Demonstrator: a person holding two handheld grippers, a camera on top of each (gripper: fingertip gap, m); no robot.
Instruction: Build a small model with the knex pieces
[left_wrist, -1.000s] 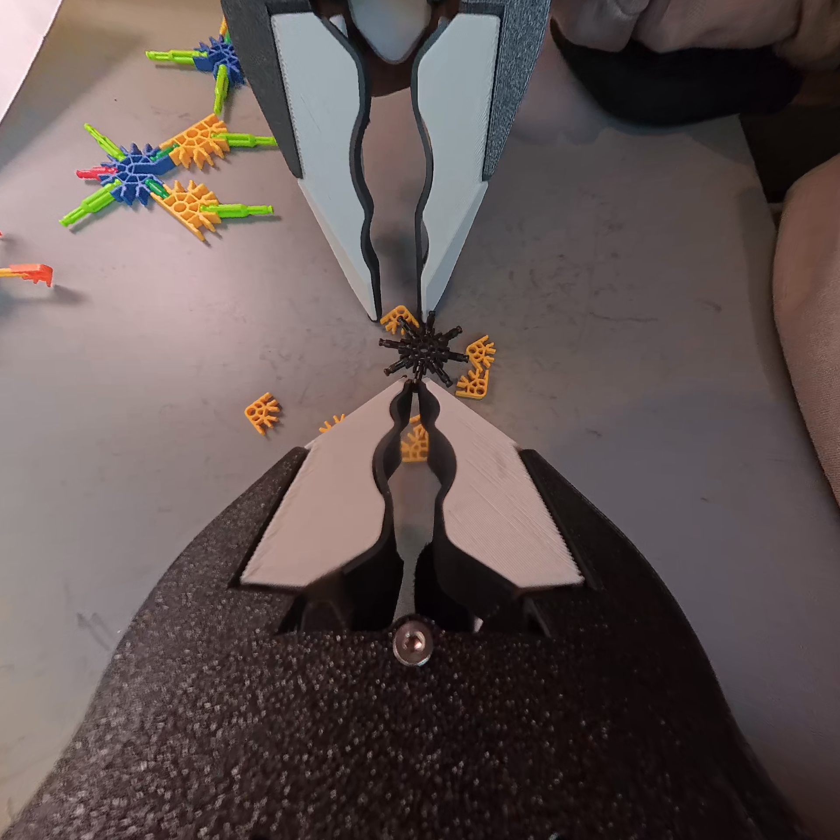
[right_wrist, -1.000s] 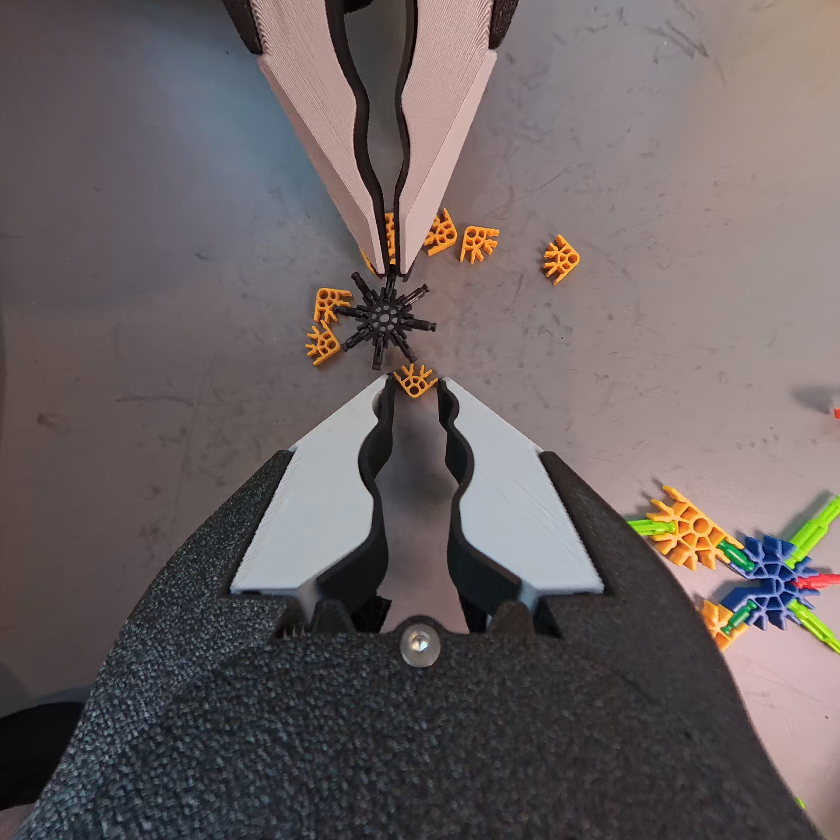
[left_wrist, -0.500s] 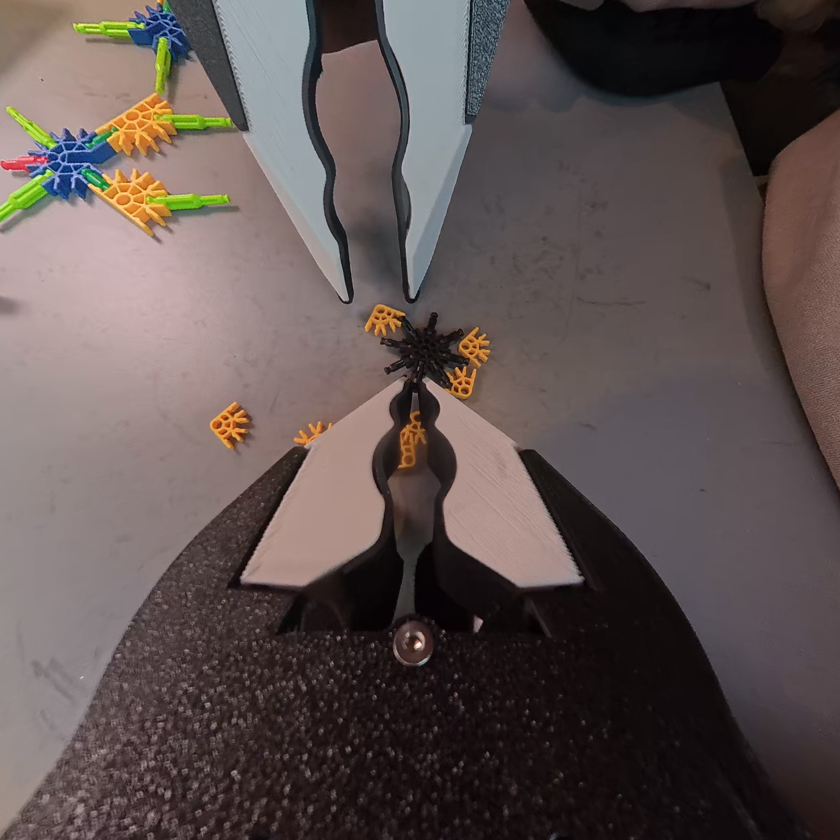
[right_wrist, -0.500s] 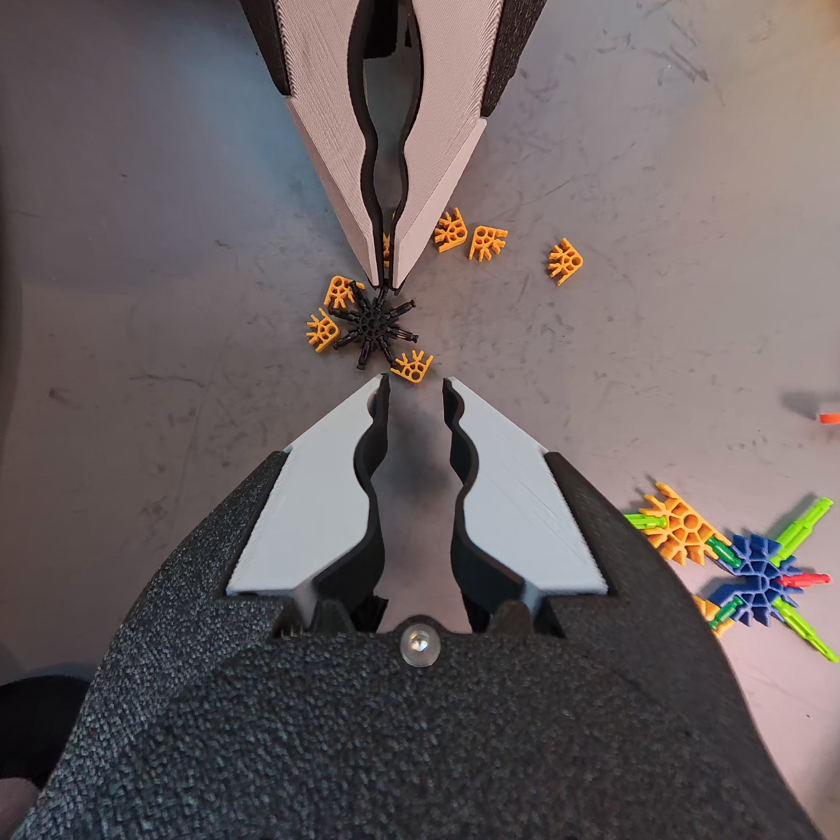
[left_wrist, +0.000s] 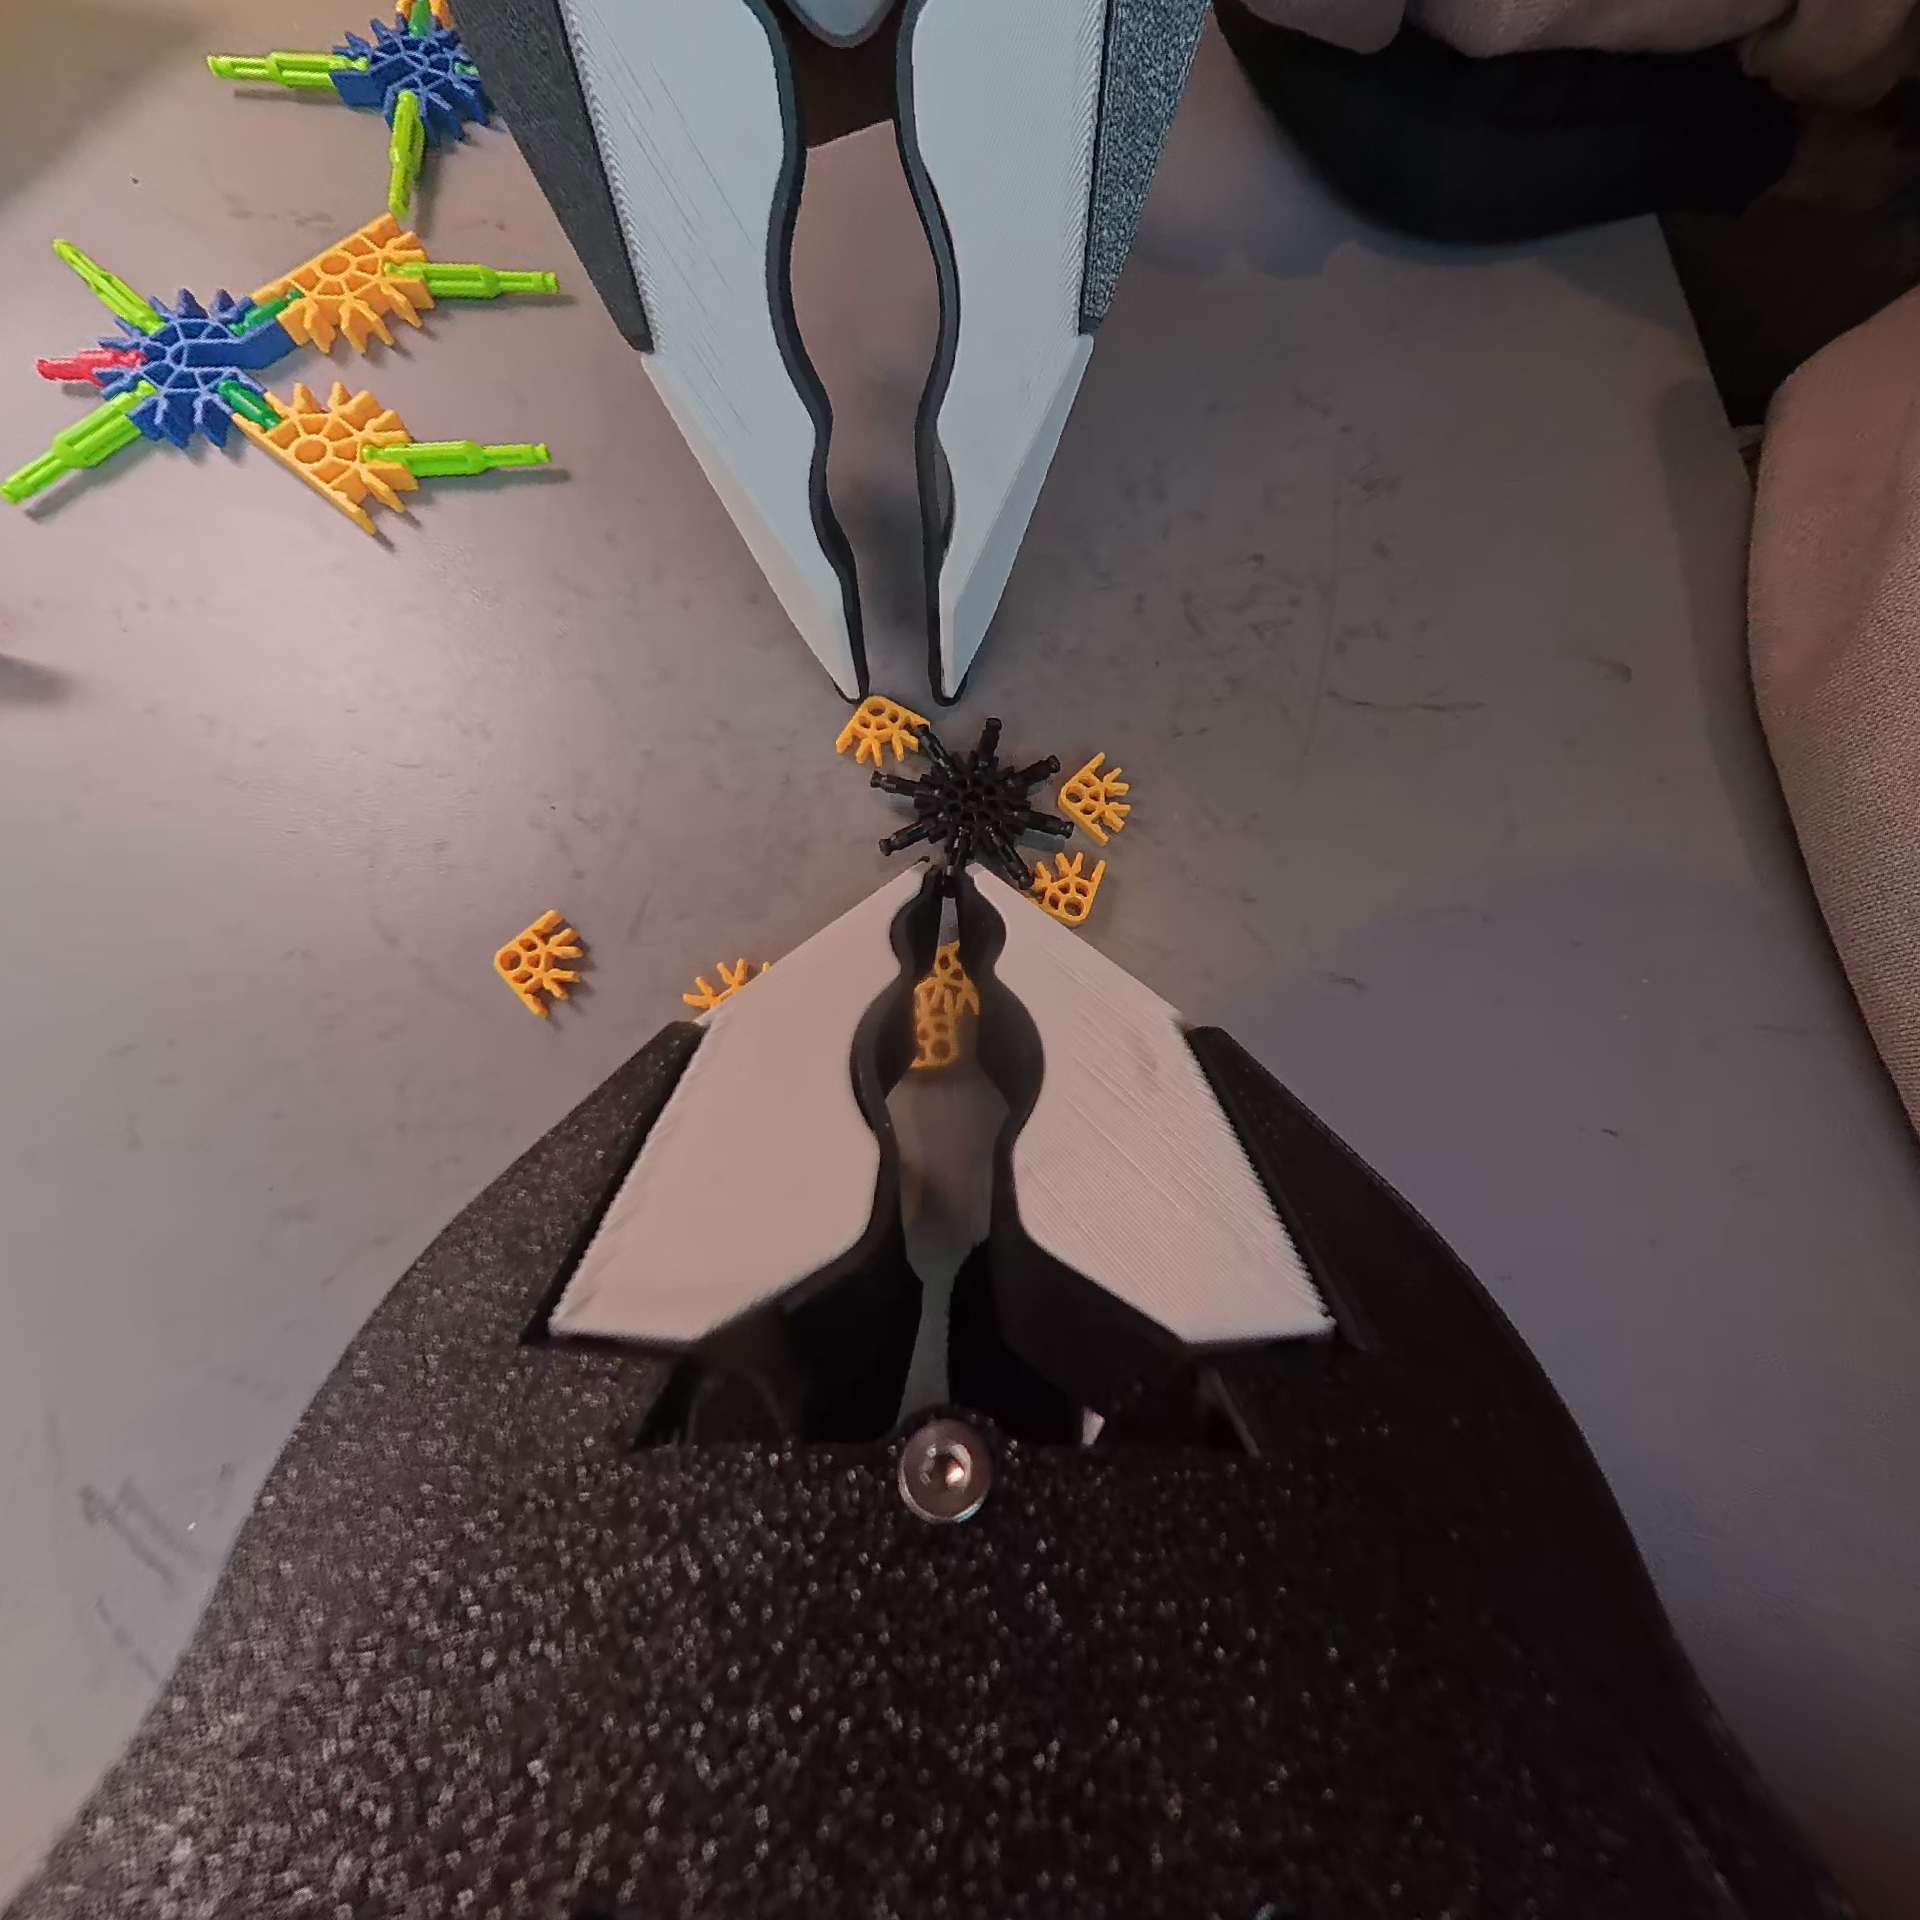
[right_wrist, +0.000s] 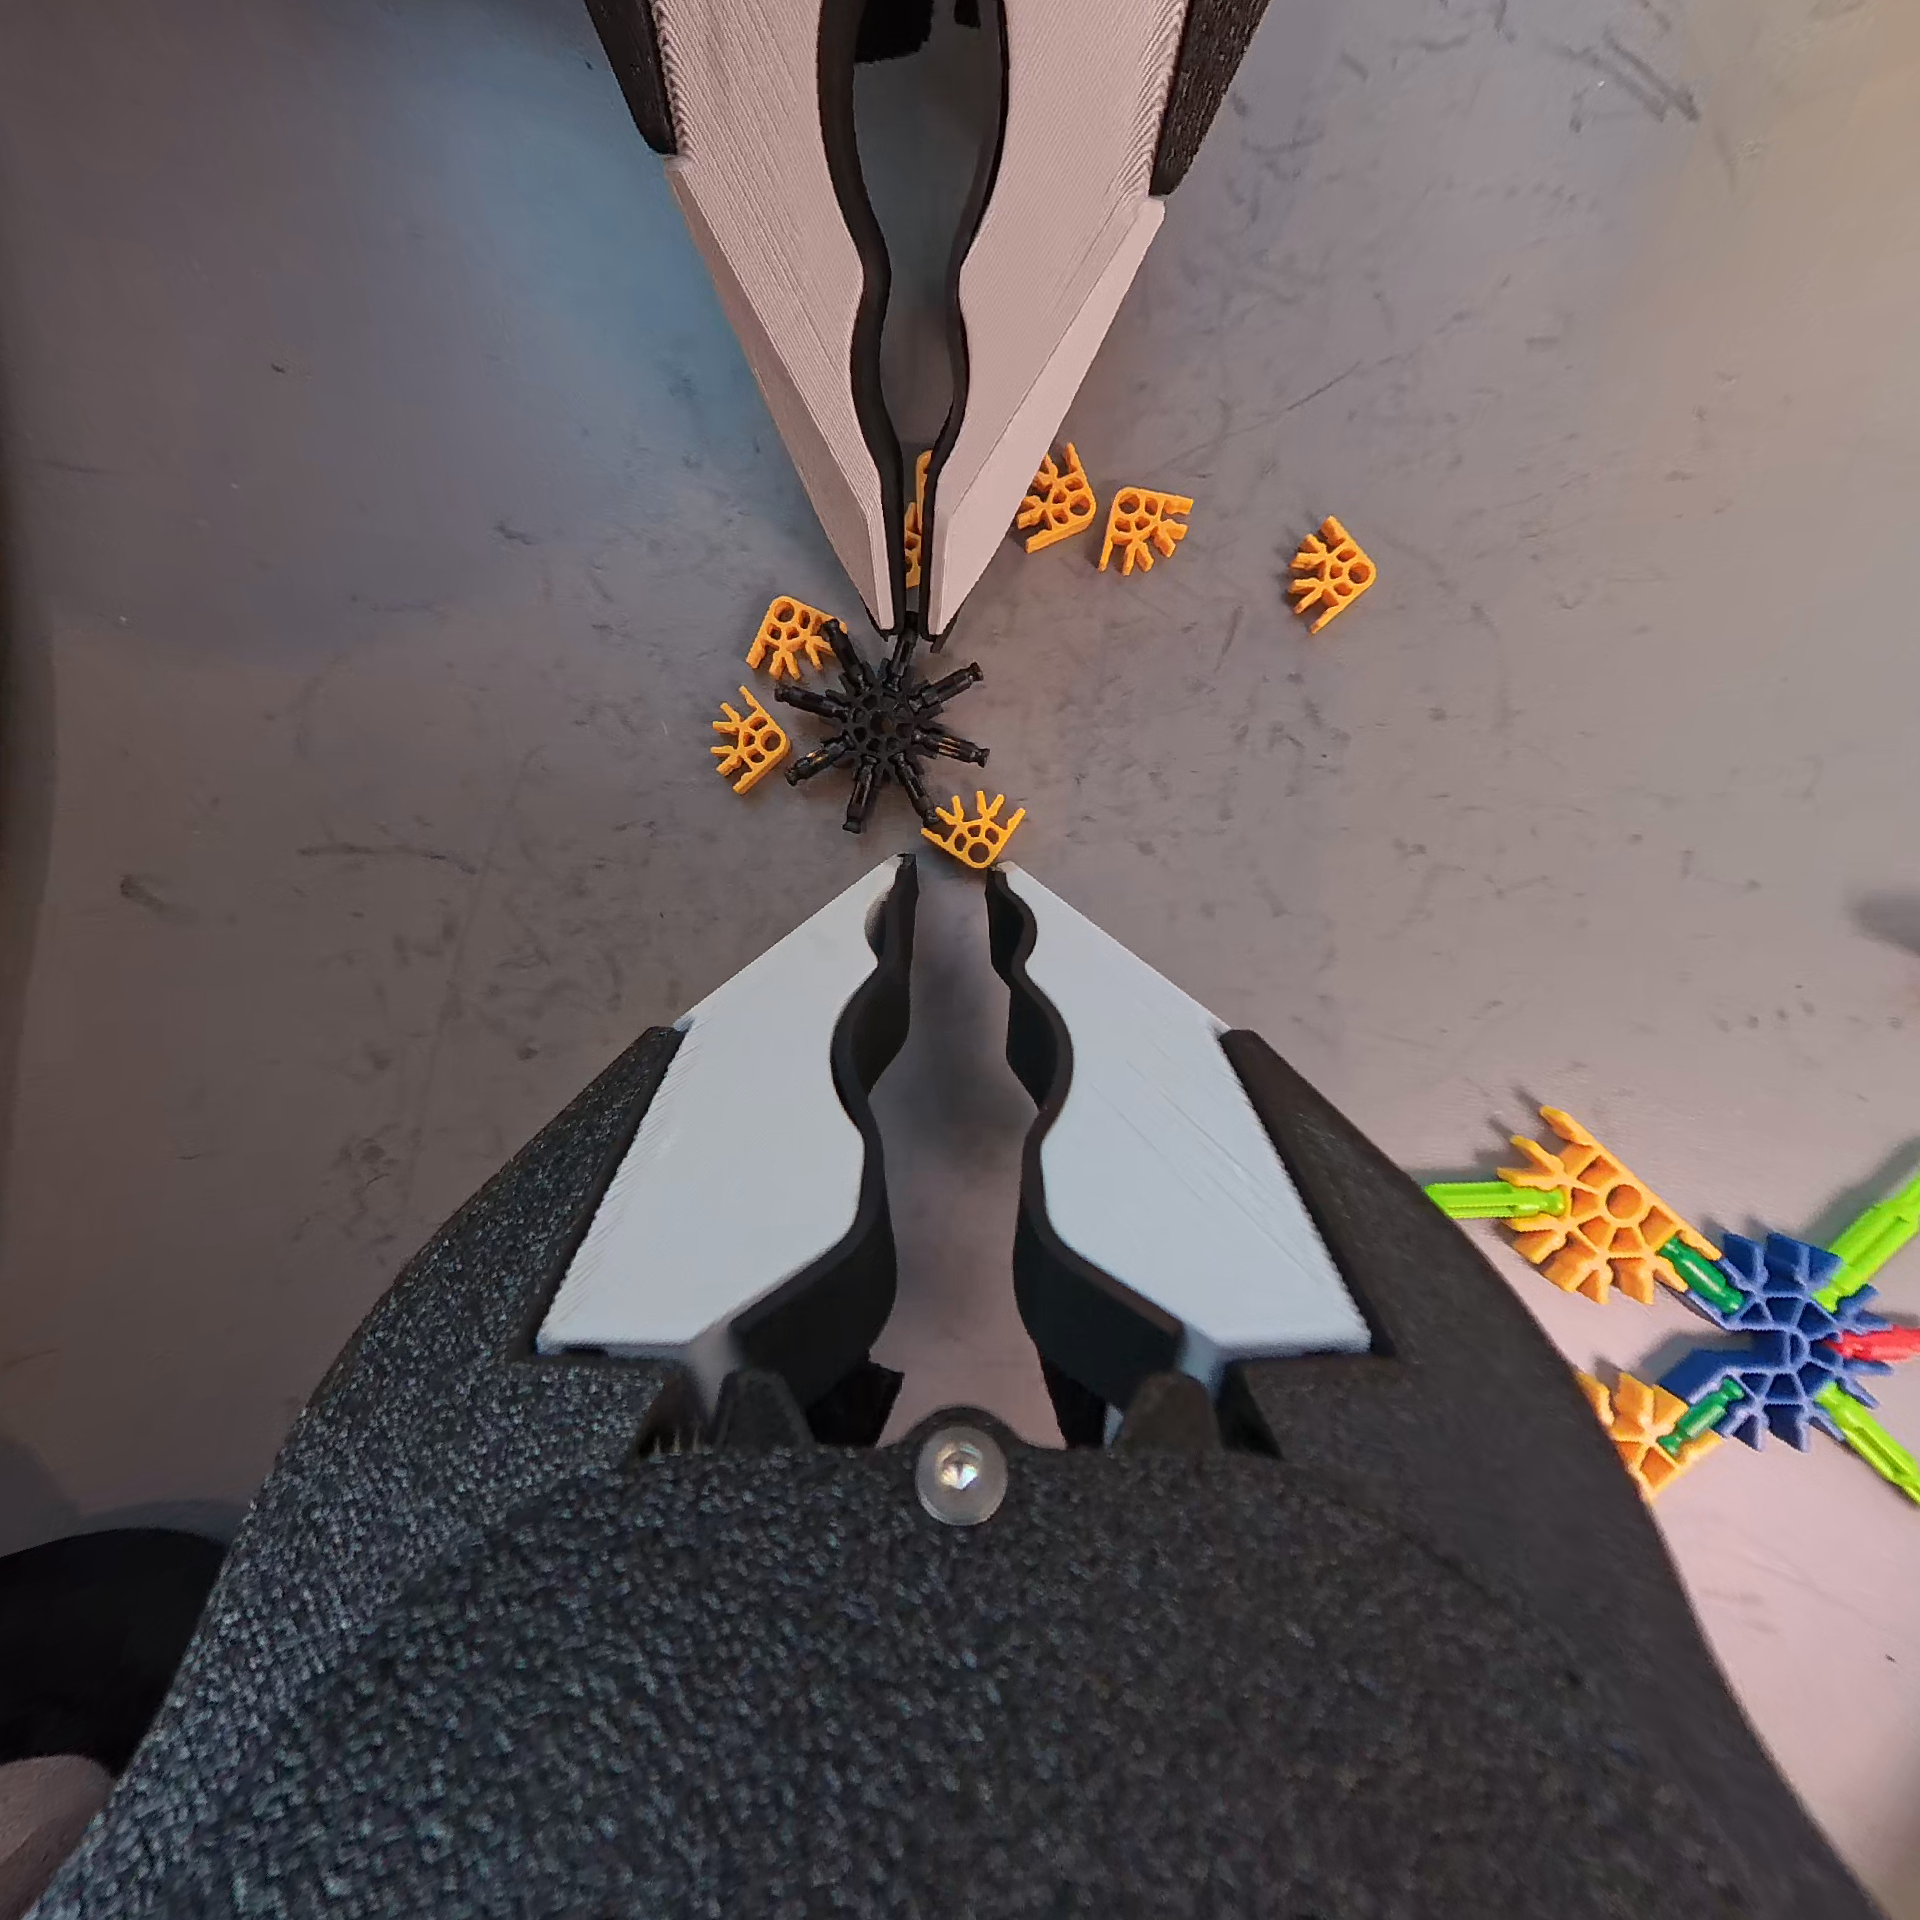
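Note:
A black star-shaped piece with several rods (left_wrist: 971, 805) lies on the grey table (left_wrist: 1351, 727). My left gripper (left_wrist: 948, 881) is shut on one of its rods; it also shows at the top of the right wrist view (right_wrist: 910, 627), pinching that rod of the star (right_wrist: 883, 722). My right gripper (right_wrist: 951, 871) is open and empty, its tips just short of a small orange connector (right_wrist: 975, 826) that touches the star. In the left wrist view the right gripper (left_wrist: 900, 694) hangs right over that connector (left_wrist: 881, 727).
Several more small orange connectors lie around the star (right_wrist: 790, 639) (right_wrist: 750, 740) and further off (right_wrist: 1141, 528) (right_wrist: 1332, 571) (left_wrist: 538, 961). A blue, orange and green built assembly (left_wrist: 187, 364) (right_wrist: 1787, 1340) lies to one side. A person's sleeve (left_wrist: 1849, 675) is at the table edge.
The right gripper drew back with wider jaws, then came close to the orange connector again with jaws narrower. The left gripper kept its hold on the black star.

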